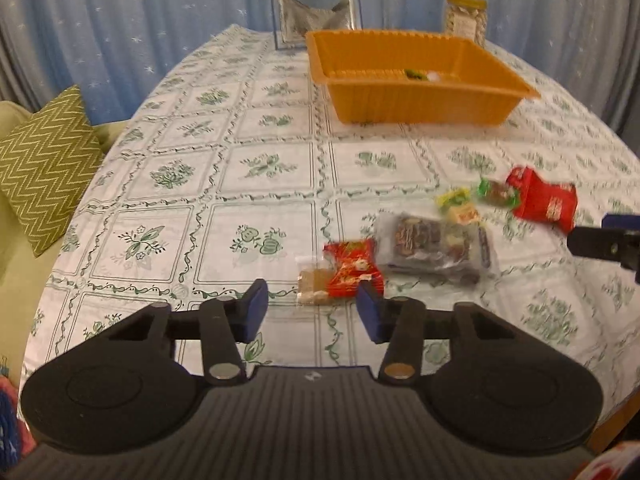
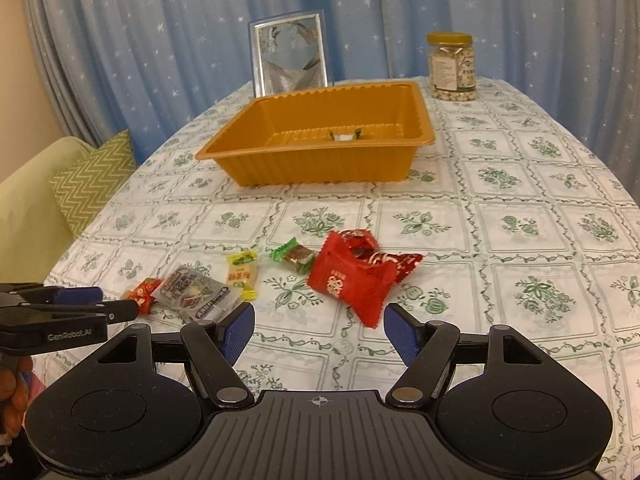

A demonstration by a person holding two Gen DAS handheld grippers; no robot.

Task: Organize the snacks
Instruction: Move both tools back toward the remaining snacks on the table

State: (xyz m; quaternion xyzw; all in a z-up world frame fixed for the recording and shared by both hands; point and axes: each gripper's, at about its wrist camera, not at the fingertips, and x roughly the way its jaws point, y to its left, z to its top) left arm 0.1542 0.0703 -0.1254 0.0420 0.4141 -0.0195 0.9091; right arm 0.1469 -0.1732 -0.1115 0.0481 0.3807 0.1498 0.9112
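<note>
Left tongs (image 1: 312, 308) apart, empty, low over the table (image 2: 520, 184), lined up on the small red pack (image 1: 352, 268) and the cracker pack (image 1: 310, 286) touching it. Rest of the snacks run rightward across the table: clear bag (image 2: 196, 292), yellow candy (image 2: 240, 274), green candy (image 2: 296, 256), big red pouch (image 2: 352, 280). Right tongs (image 2: 320, 334) also apart, empty, just short of the red pouch. Orange tray (image 2: 240, 156) sits well behind the row, holds only one or two small pieces, too small to identify. Looks like early days: roughly six items left to move into the tray, none gripped yet.
</note>
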